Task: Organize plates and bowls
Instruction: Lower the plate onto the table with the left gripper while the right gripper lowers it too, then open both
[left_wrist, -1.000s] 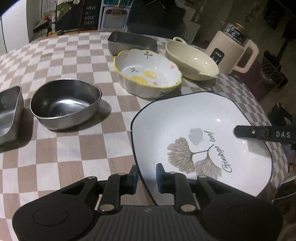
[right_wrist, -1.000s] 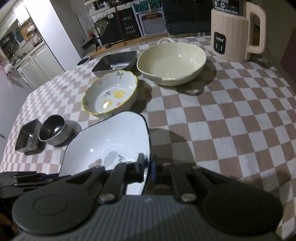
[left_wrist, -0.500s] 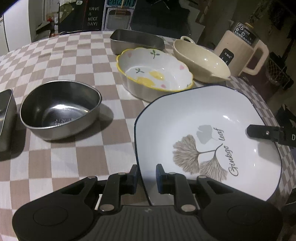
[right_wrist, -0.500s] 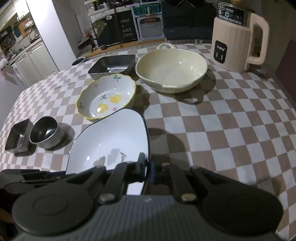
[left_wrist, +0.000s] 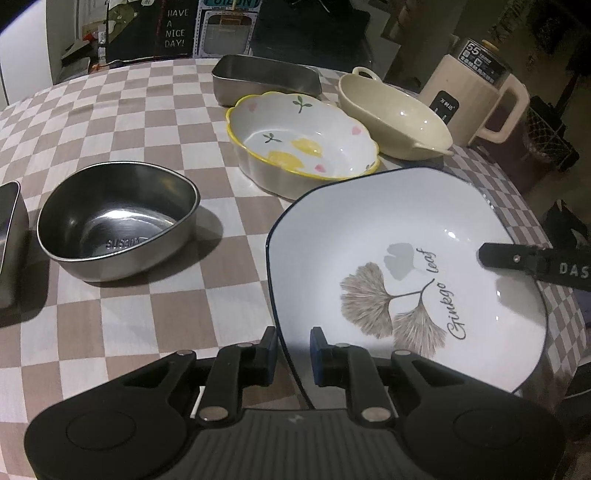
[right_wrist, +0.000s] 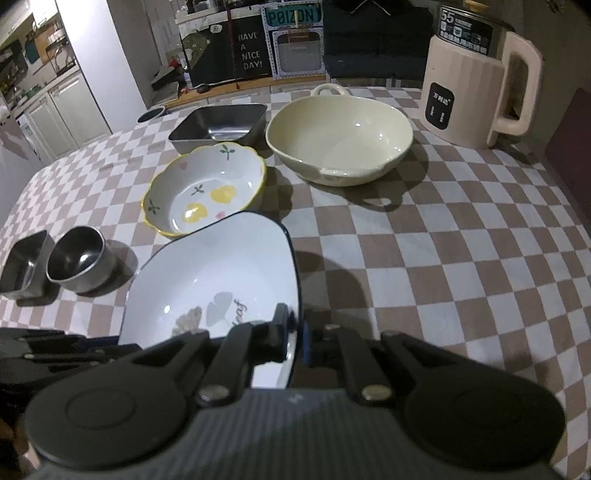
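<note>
Gripping the white ginkgo plate from both sides, you have it lifted clear of the checked tablecloth, its shadow falling on the cloth beneath. Your left gripper straddles the plate's near dark-rimmed edge, one finger under and one over; a sliver of space shows beside the rim, so you cannot tell from the pictures whether the pads press hard on it. Your right gripper is clamped tight on the opposite edge, its fingers nearly together with only the rim between them; in the left wrist view its finger lies over the plate's right side.

Just beyond the plate sits the scalloped yellow-rimmed bowl, painted with lemons and sprigs. To its left, well apart, stands the round steel bowl, with a small square steel container just beside it. Farther back, a rectangular steel tray lies behind the scalloped bowl, and the cream handled bowl rests beside it. A cream electric kettle stands at the far right corner.
</note>
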